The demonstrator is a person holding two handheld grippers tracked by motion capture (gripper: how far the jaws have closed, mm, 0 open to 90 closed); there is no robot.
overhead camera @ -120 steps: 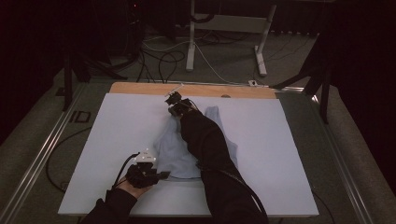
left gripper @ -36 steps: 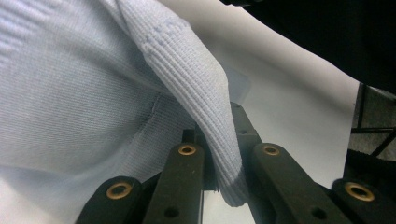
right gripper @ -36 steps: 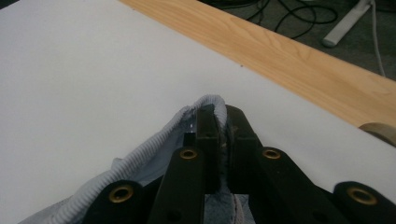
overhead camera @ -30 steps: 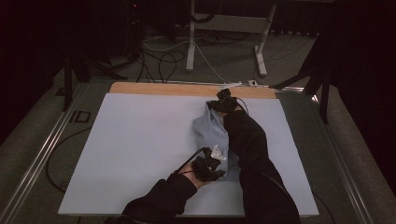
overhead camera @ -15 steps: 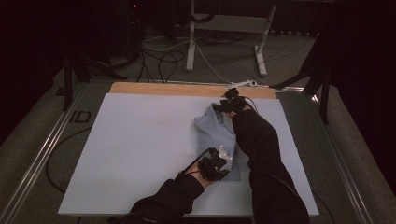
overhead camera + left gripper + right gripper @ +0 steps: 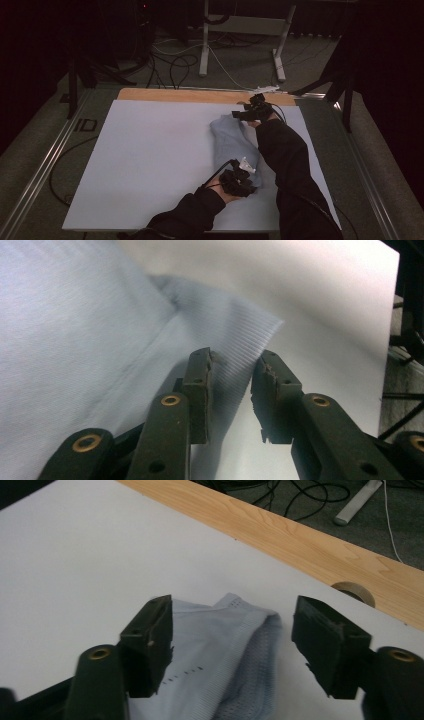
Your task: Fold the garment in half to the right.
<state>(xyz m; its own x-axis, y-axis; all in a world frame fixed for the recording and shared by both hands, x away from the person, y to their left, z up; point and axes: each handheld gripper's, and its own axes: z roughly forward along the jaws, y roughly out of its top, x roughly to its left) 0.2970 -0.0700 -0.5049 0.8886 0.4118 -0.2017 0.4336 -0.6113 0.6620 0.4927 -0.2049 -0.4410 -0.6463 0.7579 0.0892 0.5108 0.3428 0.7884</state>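
The pale blue cloth (image 6: 232, 145) lay folded into a long strip on the right half of the white table (image 6: 150, 160), ribbed hem at the near end, bunched mesh at the far end. Your left gripper (image 6: 232, 375) was parted around that ribbed hem, not clamped. Your right gripper (image 6: 232, 625) was spread wide over the far end.

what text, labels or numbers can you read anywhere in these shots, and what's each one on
"ID": dark letters, seemingly on the grey table frame left of the white board.
Light blue garment: no print or readable tag in view.
Left gripper and right gripper: no markings to read.
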